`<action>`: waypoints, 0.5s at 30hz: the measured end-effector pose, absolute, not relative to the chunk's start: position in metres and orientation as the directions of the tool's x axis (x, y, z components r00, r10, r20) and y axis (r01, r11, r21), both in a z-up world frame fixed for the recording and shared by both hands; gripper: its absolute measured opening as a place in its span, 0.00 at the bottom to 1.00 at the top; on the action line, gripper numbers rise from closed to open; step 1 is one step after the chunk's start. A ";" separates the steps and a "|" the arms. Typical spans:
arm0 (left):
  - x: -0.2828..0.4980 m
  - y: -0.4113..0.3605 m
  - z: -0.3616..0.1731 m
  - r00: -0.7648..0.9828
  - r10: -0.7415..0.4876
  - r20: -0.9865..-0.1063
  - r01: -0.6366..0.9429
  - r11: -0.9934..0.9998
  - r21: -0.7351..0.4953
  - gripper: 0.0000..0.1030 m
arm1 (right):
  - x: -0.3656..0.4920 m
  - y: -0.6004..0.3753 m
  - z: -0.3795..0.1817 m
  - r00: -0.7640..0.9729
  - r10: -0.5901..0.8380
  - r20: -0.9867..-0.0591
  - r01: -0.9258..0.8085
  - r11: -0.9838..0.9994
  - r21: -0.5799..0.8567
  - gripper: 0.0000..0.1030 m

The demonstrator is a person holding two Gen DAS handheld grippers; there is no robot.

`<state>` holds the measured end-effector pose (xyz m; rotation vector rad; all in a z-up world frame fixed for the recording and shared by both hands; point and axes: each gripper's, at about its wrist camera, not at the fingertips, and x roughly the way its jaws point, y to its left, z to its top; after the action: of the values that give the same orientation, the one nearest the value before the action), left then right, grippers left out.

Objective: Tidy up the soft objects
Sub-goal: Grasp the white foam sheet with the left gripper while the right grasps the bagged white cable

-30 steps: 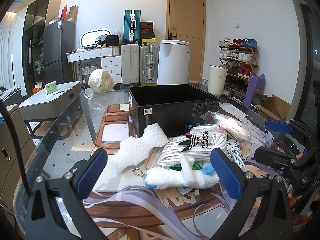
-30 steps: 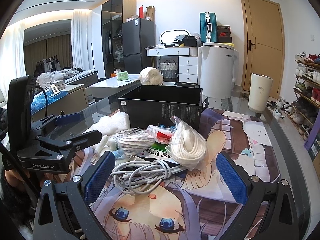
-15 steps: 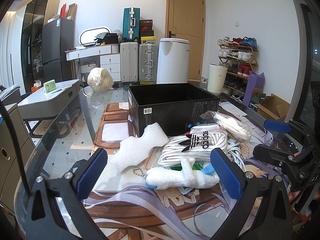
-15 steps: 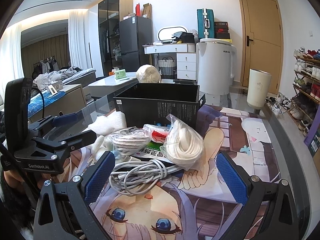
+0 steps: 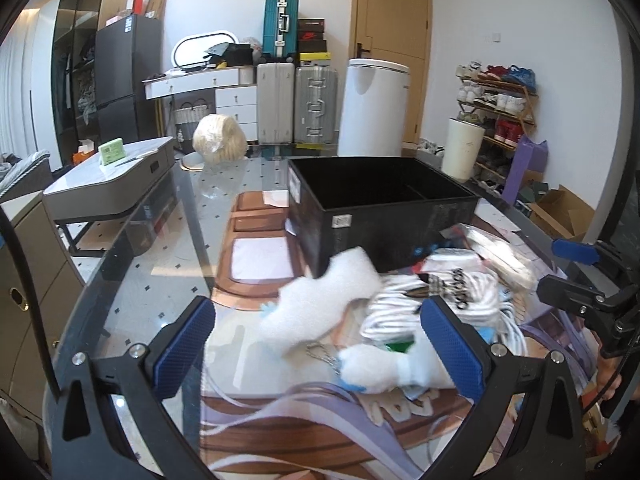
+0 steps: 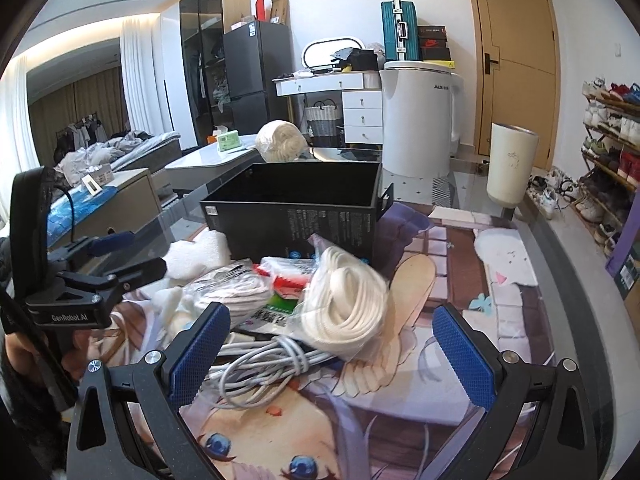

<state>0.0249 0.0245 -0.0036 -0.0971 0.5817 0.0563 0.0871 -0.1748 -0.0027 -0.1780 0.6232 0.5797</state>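
Note:
A pile of soft items lies in front of an open black box (image 5: 384, 216) (image 6: 296, 216) on the glass table. A white foam piece (image 5: 320, 312) (image 6: 196, 254) sits on the pile's left, with a white plush toy (image 5: 380, 368) near it. Bagged Adidas socks (image 5: 452, 300) (image 6: 236, 292), a bagged white rope coil (image 6: 344, 308) and a white cable (image 6: 264, 364) lie alongside. My left gripper (image 5: 320, 352) stands open just short of the foam and plush. My right gripper (image 6: 328, 356) stands open, its fingers either side of the cable and rope, not touching.
An anime-print mat (image 6: 400, 408) covers the table's near part. The glass table edge (image 5: 120, 280) runs along the left. A wrapped pale bundle (image 5: 219, 140) sits at the far end. Suitcases, a white bin (image 5: 376, 108) and a shoe rack (image 5: 496, 100) stand beyond.
My left gripper has swung to the left, so the pile now sits right of centre in its view. My right gripper has edged forward towards the rope and cable. Both stay open.

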 end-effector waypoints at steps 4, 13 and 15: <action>0.032 0.029 -0.003 0.825 0.066 -0.562 -0.107 0.993 -0.041 1.00 | 0.098 -0.172 -0.002 0.660 0.431 -0.615 -0.550 0.835 -0.004 1.00; 0.043 0.042 -0.007 0.783 0.117 -0.611 -0.142 0.990 0.007 1.00 | 0.118 -0.174 -0.005 0.602 0.459 -0.653 -0.553 0.830 0.074 1.00; 0.045 0.046 -0.009 0.775 0.116 -0.621 -0.146 0.989 0.002 1.00 | 0.121 -0.175 -0.008 0.594 0.464 -0.658 -0.551 0.830 0.088 1.00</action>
<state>0.0454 0.0458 -0.0087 -0.0476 0.6694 0.1419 0.1211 -0.1746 -0.0076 -0.1295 0.7252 0.5918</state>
